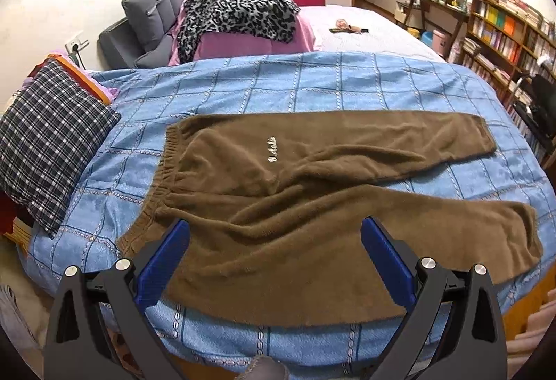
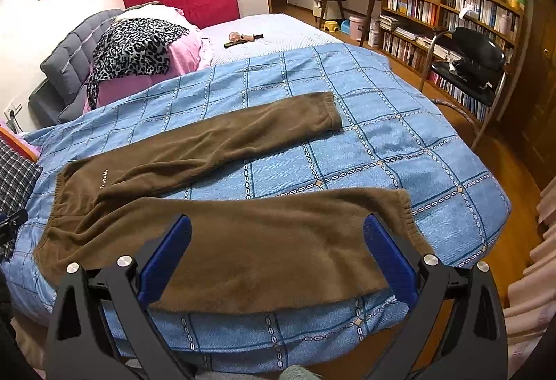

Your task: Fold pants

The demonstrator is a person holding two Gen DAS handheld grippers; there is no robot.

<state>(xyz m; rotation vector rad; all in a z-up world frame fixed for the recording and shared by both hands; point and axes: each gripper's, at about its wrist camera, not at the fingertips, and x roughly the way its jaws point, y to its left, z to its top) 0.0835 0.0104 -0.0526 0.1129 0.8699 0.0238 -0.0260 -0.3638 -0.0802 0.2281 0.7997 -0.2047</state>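
Observation:
Brown fleece pants (image 1: 278, 206) lie flat on the blue checked blanket (image 1: 312, 84), waistband to the left, both legs spread apart to the right. In the right wrist view the pants (image 2: 243, 241) show with the near leg across the front and the far leg (image 2: 260, 122) angled back. My left gripper (image 1: 274, 241) is open and empty, above the near edge of the pants by the waist and hip. My right gripper (image 2: 278, 241) is open and empty, above the near leg, its cuff (image 2: 405, 206) just to the right.
A plaid pillow (image 1: 52, 143) lies at the left edge of the bed. Leopard-print cloth on pink bedding (image 1: 236, 15) sits behind the blanket. A bookshelf (image 2: 451, 8) and a black chair (image 2: 476, 60) stand to the right. The blanket's front edge (image 2: 278, 338) hangs just below the grippers.

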